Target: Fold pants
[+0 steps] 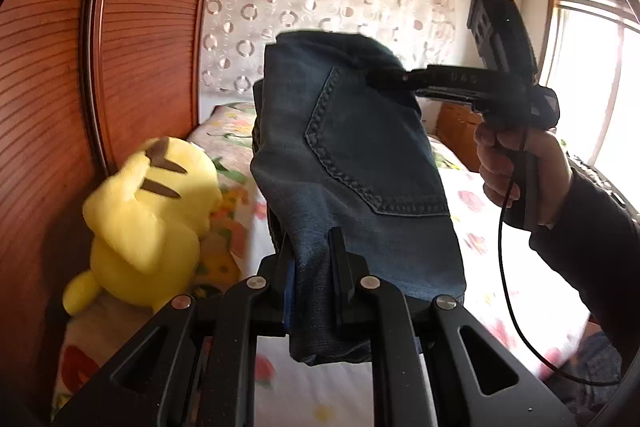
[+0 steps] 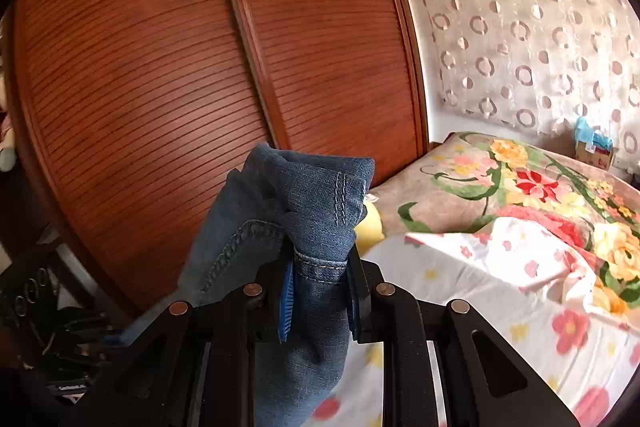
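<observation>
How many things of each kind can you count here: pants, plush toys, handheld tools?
Pants: 1
Plush toys: 1, yellow plush toy
Handheld tools: 2, left tool, right tool
Total: 4

We saw the right gripper point(image 2: 318, 287) clamped on bunched jeans point(image 2: 304, 211), apparently above the bed's point(image 2: 460, 287) left edge.
</observation>
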A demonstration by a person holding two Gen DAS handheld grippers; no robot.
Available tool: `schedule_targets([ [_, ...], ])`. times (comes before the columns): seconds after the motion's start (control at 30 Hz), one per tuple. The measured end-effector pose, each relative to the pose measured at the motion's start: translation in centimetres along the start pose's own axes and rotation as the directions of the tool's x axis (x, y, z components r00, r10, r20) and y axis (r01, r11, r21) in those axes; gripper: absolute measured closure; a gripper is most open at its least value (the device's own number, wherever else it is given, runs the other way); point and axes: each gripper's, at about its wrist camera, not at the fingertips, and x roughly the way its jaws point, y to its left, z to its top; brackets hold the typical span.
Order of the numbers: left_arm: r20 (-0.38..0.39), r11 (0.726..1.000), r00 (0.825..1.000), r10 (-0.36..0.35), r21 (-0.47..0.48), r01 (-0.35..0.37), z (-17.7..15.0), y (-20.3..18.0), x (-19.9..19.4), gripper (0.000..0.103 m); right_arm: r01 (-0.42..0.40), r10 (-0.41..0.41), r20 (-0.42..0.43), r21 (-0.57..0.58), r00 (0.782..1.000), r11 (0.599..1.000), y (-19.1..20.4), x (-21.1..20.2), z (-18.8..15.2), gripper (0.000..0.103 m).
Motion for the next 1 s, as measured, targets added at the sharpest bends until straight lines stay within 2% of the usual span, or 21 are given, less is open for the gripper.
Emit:
schedule_targets([
  [0.3,-0.042,1.000,0.999,0.019,0.023,-0.018,3.4,2.7,7.5,0.088,0.024,-0.022,-0.036,0.052,0.999,0.998,-5.3,8.3,2.0,0.082],
  [0.63,-0.127,0.999,0.991,0.034,0.013,-0.032,3.2,4.1,13.6,0.088,0.070,-0.059,-0.099,0.109,0.993,0.992,-10.7,15.2,1.0,0.081],
  [0.73,-0.156,0.998,0.986,0.062,0.030,-0.058,2.5,4.4,14.8,0.088,0.130,-0.112,-0.167,0.099,0.980,0.987,-11.4,17.4,0.6,0.073],
  [0.8,-0.166,0.998,0.984,0.065,0.024,-0.062,2.1,4.6,15.0,0.088,0.162,-0.139,-0.193,0.110,0.971,0.981,-11.6,17.9,0.7,0.057],
  [0.93,-0.178,0.997,0.981,0.079,0.029,-0.075,2.1,4.3,15.1,0.086,0.187,-0.170,-0.140,0.118,0.975,0.975,-11.3,16.5,1.5,0.053],
  [1.0,-0.180,0.997,0.981,0.080,0.027,-0.076,2.0,4.4,15.1,0.084,0.241,-0.230,-0.147,0.060,0.962,0.969,-10.6,16.6,1.8,0.053],
])
